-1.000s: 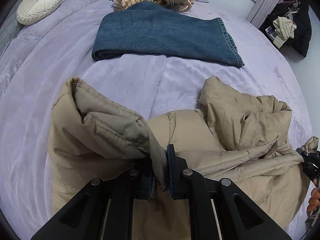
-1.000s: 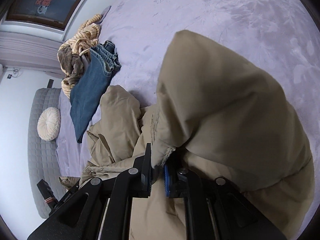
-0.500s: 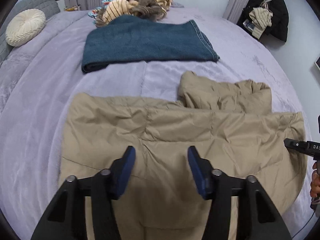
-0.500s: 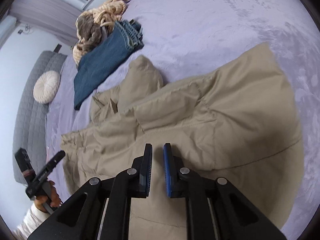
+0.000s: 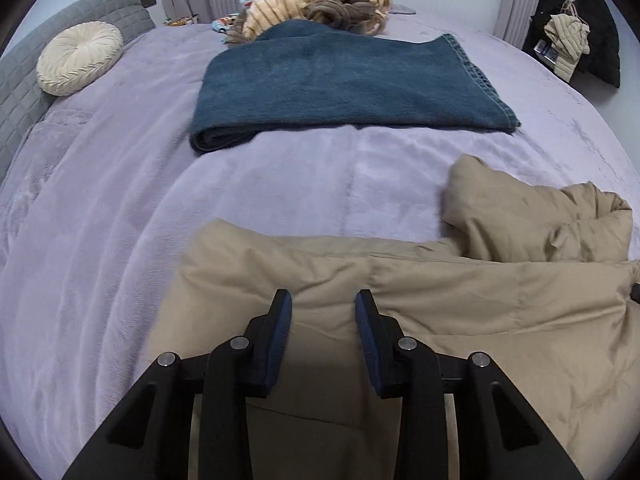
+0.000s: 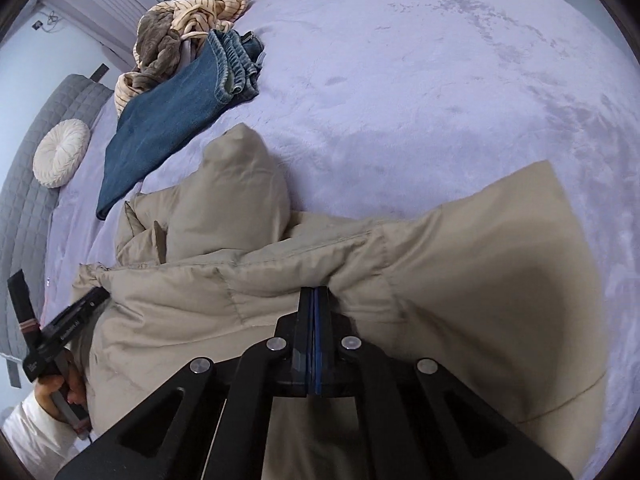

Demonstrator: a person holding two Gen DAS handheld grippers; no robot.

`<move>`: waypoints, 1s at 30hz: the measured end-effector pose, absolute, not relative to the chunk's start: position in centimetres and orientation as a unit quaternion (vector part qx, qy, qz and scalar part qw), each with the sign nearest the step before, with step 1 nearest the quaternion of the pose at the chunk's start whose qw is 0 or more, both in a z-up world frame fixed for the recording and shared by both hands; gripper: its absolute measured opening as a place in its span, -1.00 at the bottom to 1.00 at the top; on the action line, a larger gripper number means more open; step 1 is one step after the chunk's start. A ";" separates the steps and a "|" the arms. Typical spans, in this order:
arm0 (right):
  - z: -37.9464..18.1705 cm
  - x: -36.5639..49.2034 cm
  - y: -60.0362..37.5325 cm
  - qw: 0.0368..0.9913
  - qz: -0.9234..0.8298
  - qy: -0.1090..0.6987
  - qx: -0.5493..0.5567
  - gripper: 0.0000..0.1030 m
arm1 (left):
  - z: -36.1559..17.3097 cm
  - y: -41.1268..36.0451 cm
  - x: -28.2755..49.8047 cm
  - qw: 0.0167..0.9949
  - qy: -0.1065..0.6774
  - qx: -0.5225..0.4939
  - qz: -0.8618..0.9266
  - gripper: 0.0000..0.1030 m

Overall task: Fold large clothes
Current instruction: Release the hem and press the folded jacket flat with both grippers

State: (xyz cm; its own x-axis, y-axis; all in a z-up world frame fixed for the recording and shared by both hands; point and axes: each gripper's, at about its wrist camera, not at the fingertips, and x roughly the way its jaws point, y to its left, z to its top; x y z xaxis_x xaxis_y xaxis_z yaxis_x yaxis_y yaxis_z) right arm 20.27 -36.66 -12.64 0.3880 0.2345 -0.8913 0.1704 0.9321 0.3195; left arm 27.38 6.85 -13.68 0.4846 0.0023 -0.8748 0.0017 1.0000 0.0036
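A beige puffer jacket lies spread on the lilac bed, also in the right wrist view. A bunched sleeve rises at its far side. My left gripper is open and empty, just above the jacket's near left part. My right gripper has its jaws pressed together at a raised fold of the jacket; whether fabric sits between them is not clear. The left gripper also shows at the left edge of the right wrist view.
Folded blue jeans lie further up the bed. A heap of striped and brown clothes sits behind them. A round cream cushion leans on the grey headboard. Dark clothes hang at the far right.
Both grippers let go of the jacket, which dropped flat on the bed. My left gripper opened wide and pulled back. My right gripper closed again at a jacket fold.
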 end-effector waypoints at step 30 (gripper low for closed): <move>-8.0 8.8 -40.5 0.791 -0.036 0.517 0.326 0.04 | -8.9 11.1 17.6 0.835 0.546 -0.051 0.034 1.00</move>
State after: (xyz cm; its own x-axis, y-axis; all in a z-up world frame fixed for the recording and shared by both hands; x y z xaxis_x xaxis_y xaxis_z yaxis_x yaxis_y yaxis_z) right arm 8.82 -40.47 -7.98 0.4632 0.2799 -0.8409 0.3949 0.7842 0.4786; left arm 17.61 11.13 -8.88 0.4009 0.0020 -0.9161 -0.1131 0.9925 -0.0473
